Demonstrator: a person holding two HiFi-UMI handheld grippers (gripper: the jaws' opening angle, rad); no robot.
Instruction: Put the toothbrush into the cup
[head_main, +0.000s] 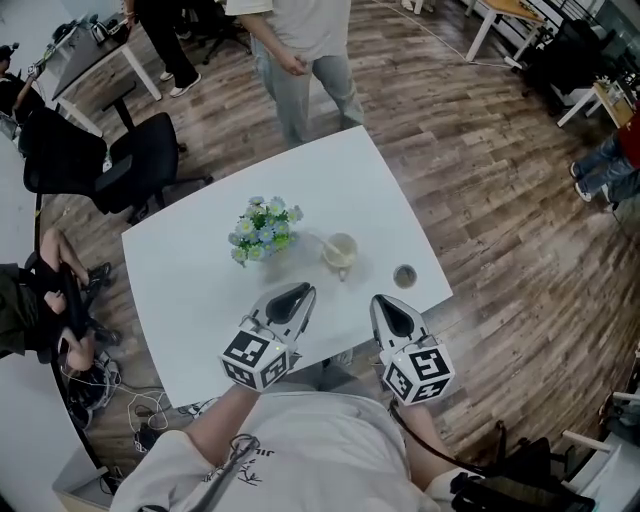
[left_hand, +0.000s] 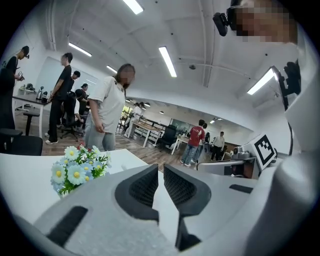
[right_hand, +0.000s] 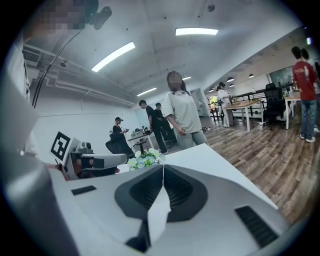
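A pale cup (head_main: 340, 250) stands on the white table (head_main: 200, 300), right of a small flower bunch (head_main: 265, 228). A thin pale stick, probably the toothbrush (head_main: 329, 241), leans out of the cup's left rim; it is too small to be sure. My left gripper (head_main: 305, 289) hovers over the table's near edge, below the flowers, its jaws nearly touching with only a sliver between and nothing held. My right gripper (head_main: 385, 299) is beside it, shut and empty. The left gripper view shows its own tips (left_hand: 161, 167) and the flowers (left_hand: 75, 170). The right gripper view shows closed tips (right_hand: 162, 166).
A small dark round lid-like object (head_main: 404, 275) lies near the table's right corner. A person (head_main: 300, 50) stands at the far side of the table. A black office chair (head_main: 120, 160) is at the left, and wooden floor surrounds the table.
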